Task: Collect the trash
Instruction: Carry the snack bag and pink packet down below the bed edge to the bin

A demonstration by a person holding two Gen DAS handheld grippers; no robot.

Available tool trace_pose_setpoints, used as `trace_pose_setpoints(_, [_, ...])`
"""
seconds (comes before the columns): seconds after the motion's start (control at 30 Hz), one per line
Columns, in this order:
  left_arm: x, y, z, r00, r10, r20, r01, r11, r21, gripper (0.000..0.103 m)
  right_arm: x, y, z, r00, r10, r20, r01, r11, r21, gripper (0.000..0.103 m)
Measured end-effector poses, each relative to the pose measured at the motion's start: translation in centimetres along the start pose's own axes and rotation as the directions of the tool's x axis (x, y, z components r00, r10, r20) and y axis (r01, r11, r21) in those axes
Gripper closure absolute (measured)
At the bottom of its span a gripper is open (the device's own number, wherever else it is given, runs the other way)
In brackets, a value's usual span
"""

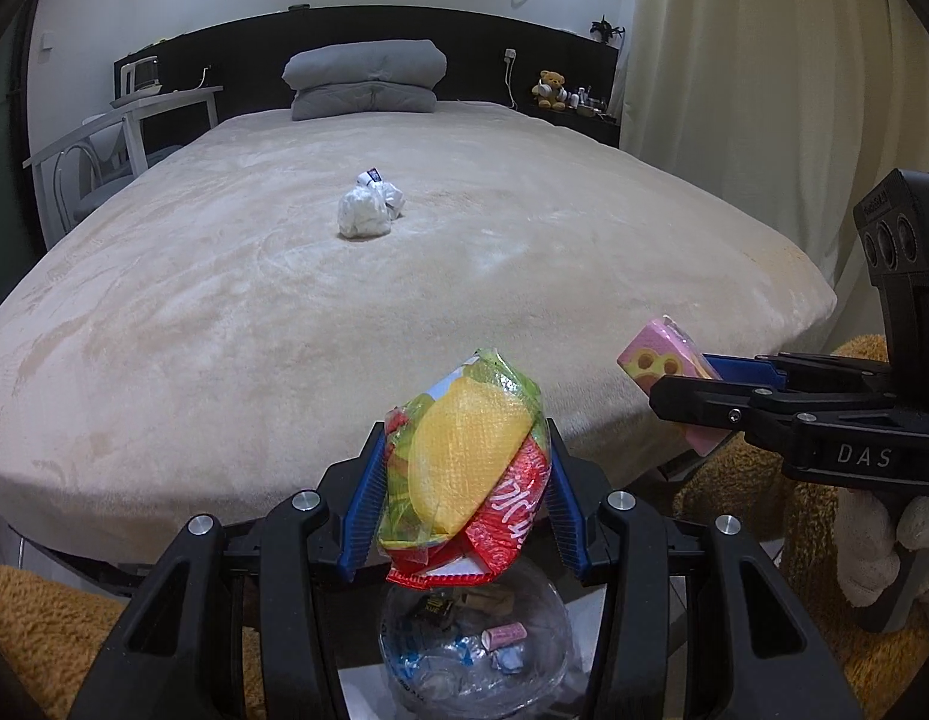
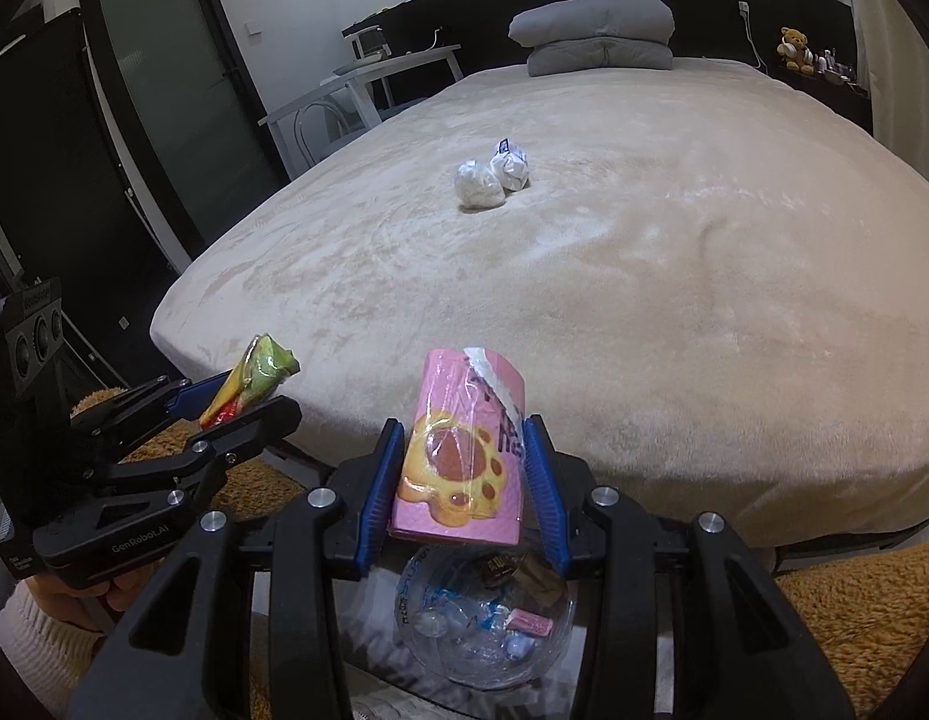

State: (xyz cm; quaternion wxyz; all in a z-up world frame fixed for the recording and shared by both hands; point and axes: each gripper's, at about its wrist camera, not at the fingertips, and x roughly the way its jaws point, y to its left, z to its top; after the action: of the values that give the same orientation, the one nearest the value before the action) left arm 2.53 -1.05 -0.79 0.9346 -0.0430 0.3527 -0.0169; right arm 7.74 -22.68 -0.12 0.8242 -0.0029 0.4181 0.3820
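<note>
Clamping a crinkled yellow-green-red wrapper (image 1: 464, 468), left tongs (image 1: 464, 480); right tongs (image 2: 461, 468) squeeze a pink paw-print packet (image 2: 458, 456).

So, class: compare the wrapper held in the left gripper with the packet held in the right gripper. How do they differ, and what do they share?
The snack wrapper is yellow, green and red; the pink packet is pink with a paw print. The snack wrapper looks crumpled and flattened, while the pink packet keeps a fuller, blocky shape. The left gripper clamps the snack wrapper; the right gripper clamps the pink packet. Both are shiny plastic, held over the clear bin already holding trash.
</note>
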Motion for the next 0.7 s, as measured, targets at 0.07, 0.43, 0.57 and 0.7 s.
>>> trace_pose_setpoints(0.07, [0.3, -0.2, -0.9, 1.0, -0.006, -0.028, 0.005, 1.0, -0.005, 0.056, 0.4, 0.0, -0.9, 1.0, 0.0, -0.029, 0.0, 1.0, -0.007, 0.061])
trace_pose_setpoints(0.43, [2.4, -0.6, -4.9, 0.983, -0.035, -0.18, 0.026, 0.998, -0.049, 0.056, 3.7, -0.8, -5.2, 0.977, 0.041, -0.211, -0.038, 0.999, 0.017, 0.061])
trace_pose_setpoints(0.57, [3.8, -0.8, -5.4, 0.968, -0.041, -0.246, 0.024, 0.997, -0.072, 0.056, 5.4, -1.1, -5.5, 0.96, 0.058, -0.274, -0.044, 0.997, 0.059, 0.061])
trace_pose_setpoints(0.7, [5.2, -0.7, -6.0, 0.95, -0.052, -0.307, 0.028, 0.996, -0.083, 0.056, 7.0, -1.7, -5.8, 0.944, 0.062, -0.325, -0.031, 0.995, 0.098, 0.061])
